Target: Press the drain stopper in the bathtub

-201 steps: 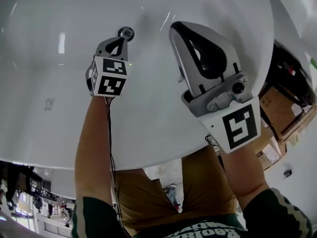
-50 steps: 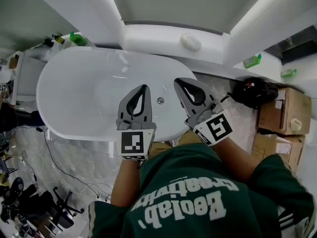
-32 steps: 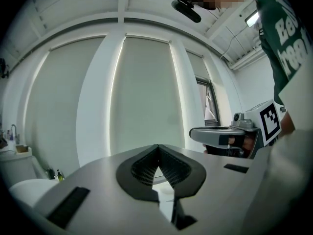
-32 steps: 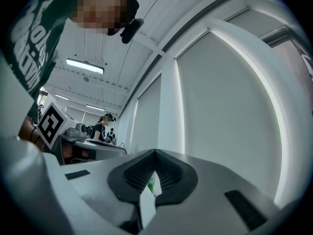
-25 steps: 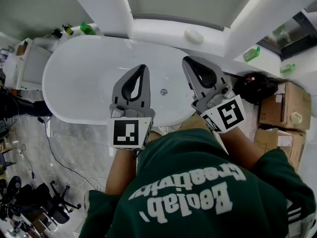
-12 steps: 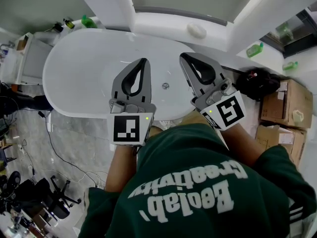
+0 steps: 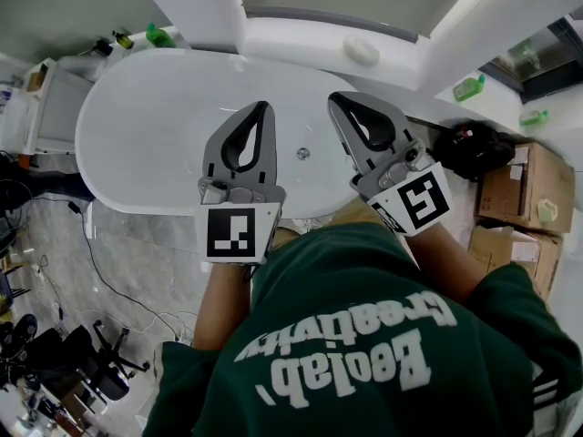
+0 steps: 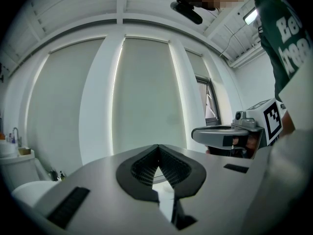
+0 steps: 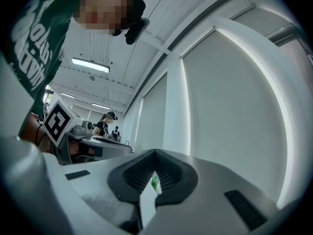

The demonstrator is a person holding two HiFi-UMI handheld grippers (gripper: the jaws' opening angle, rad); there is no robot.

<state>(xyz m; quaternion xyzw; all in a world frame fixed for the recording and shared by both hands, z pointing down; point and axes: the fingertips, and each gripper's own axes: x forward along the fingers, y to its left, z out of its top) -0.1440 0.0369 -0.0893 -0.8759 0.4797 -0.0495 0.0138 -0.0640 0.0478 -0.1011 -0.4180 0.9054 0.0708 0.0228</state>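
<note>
Jaws pressed together, gripping nothing: left gripper [image 7: 262, 107] and right gripper [image 7: 337, 98] hover high over the white oval bathtub [image 7: 137, 139]. Its small round chrome drain stopper [image 7: 302, 154] sits on the bathtub floor, between them. Best bet: lower one closed tip squarely onto its centre.

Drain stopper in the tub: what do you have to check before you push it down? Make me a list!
1. Drain stopper in sight on the floor of the bathtub: ok.
2. Nothing lying on top of the stopper: ok.
3. Left tool shut and empty, ready to press: ok.
4. Right tool shut and empty: ok.
5. A tool tip close to the stopper: not ok. Both are held up above the tub, one on each side of the stopper in the head view, and neither touches it.
6. Stopper up or already pushed down: cannot tell, it is too small to see.
</note>
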